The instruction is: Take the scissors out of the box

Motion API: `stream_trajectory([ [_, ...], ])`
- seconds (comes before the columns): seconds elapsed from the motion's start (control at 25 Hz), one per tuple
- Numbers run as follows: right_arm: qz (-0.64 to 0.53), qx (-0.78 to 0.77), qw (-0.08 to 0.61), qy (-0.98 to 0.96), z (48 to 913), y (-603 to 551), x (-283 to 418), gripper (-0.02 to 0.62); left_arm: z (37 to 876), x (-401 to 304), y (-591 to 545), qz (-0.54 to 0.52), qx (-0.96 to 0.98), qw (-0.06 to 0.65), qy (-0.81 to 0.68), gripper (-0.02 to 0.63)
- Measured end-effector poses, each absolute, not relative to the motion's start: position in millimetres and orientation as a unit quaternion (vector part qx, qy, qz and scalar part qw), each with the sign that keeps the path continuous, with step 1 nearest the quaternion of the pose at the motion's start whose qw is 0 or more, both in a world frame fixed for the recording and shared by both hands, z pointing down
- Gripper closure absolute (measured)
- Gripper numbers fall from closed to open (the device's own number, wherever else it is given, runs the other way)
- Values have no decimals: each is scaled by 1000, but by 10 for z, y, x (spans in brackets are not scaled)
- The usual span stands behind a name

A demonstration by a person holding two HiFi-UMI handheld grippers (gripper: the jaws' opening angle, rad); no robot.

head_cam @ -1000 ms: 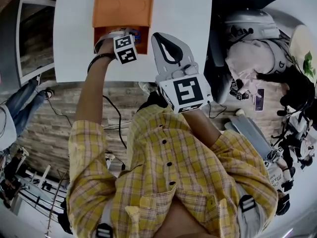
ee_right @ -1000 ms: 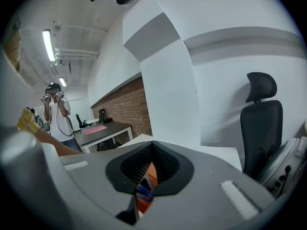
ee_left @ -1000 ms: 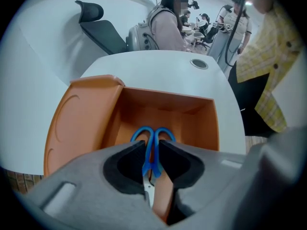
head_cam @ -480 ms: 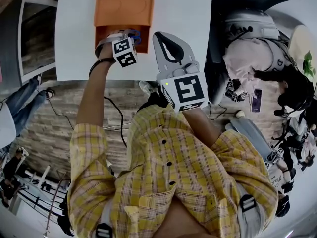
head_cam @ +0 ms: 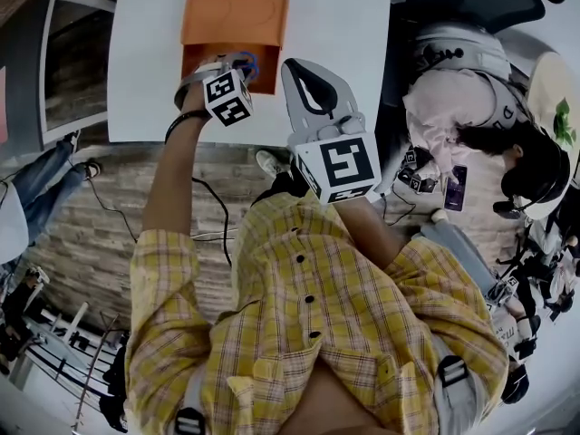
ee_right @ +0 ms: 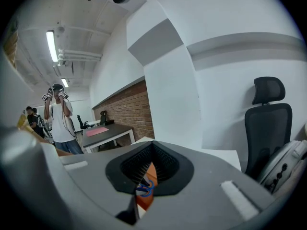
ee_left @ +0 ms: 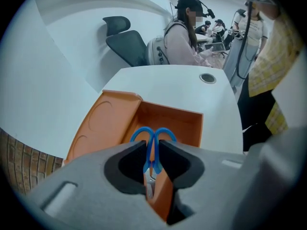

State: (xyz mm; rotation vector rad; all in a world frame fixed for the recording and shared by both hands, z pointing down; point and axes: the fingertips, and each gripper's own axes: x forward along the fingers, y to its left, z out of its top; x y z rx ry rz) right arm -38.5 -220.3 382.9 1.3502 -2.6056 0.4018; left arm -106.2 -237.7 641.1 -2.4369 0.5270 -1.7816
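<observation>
Broad bare stretch of white counter [head_cam: 335, 16] at 3 o'clock of the orange box [head_cam: 265, 78] in the head view. Narrower bare strip at 9 o'clock, before the counter's side edge. Near edge of the counter close at 6 o'clock of the box, crossed by the left forearm. Small round grommet [ee_left: 207, 78] set in the counter toward the far corner in the left gripper view. Past the far edge there, a black office chair [ee_left: 127, 47] and a seated person [ee_left: 184, 42], well apart from the box.

Left gripper [ee_left: 152, 150] pointed steeply down over the box's open compartment, jaws closed on the scissors [ee_left: 152, 137]. Grip on the blue handles just short of the two finger loops. Loops poking out beyond the jaw tips toward 12 o'clock, metal blades running back between the jaws toward 6 o'clock. Cannot tell whether the blade tips stand clear of the box's rim. In the head view, one blue loop over the compartment, near the box's front wall.

Right gripper [head_cam: 292, 64] just beside the box at its 3 o'clock, jaws together with nothing between them. Through the slit of those jaws, a glimpse of orange box and blue handle farther off.

Box open, lid [head_cam: 234, 18] folded back flat on the counter at 12 o'clock of the compartment, two shallow round dents in its inner face. Orange inner walls showing around the scissors.
</observation>
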Motion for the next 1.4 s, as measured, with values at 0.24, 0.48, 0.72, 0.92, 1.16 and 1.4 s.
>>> stream_trajectory([
  [0.24,131,454,86,-877,3850,-2084,-434,594,6288,-1118,-2303,-553,-804,23,217,520],
  [0.48,123,449,82,-881,3828,-2079,-557,594,6131,-1218,-2334,-521,-812,4,262,520],
  [0.72,115,445,76,-885,3660,-2039,-545,594,5780,-1209,-2327,-477,-819,-20,318,520],
  [0.92,109,440,72,-889,3624,-1990,-624,594,5551,-1268,-2334,-437,-824,-35,359,520],
  [1.16,101,435,63,-893,3473,-1871,-743,594,5033,-1371,-2269,-362,-827,-63,425,520],
  [1.4,90,436,53,-894,3301,-1828,-793,594,4514,-1451,-2181,-281,-822,-85,489,520],
])
